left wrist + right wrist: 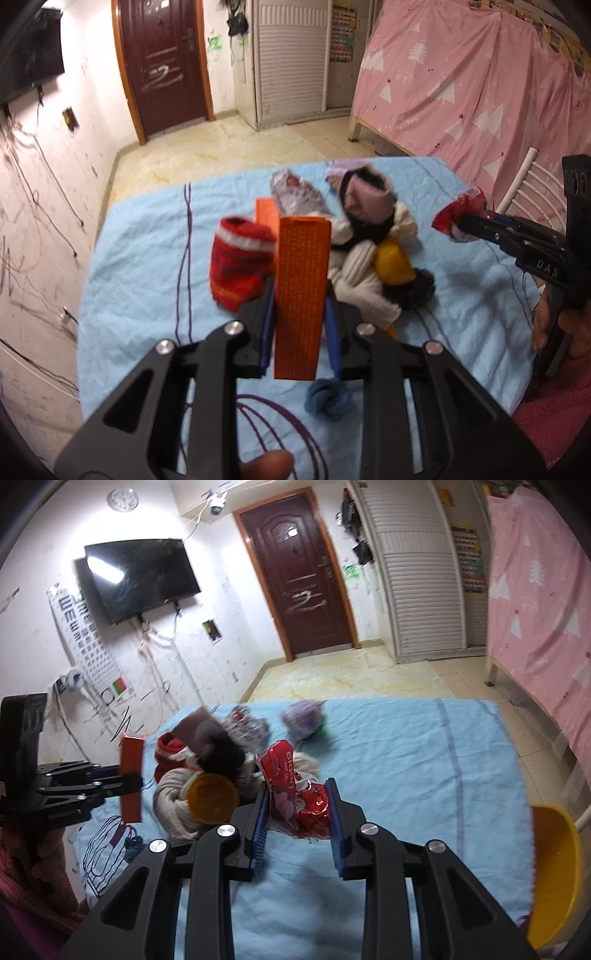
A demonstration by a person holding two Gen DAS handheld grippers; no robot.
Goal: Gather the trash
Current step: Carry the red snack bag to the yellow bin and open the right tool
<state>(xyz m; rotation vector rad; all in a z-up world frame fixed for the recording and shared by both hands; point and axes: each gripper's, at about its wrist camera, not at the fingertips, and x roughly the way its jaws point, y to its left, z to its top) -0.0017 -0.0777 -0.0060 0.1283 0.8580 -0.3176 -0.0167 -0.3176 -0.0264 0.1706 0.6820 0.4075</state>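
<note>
- Two loads: left gripper (pixel 300 314) jaws clamp stiff, light orange box (pixel 302 291) at its lower half.
- Right gripper (pixel 298 821) jaws pinch crinkly red wrapper (pixel 295 790): slippery, squashes; hold mid-body.

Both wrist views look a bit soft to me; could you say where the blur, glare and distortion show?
Left wrist view: orange box fairly sharp, sock pile behind smeared. Right wrist view: red wrapper slightly blurred, window glare on the TV. Both: fisheye bending, dark corners.

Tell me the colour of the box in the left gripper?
Orange box, clearest in the left wrist view.
</note>
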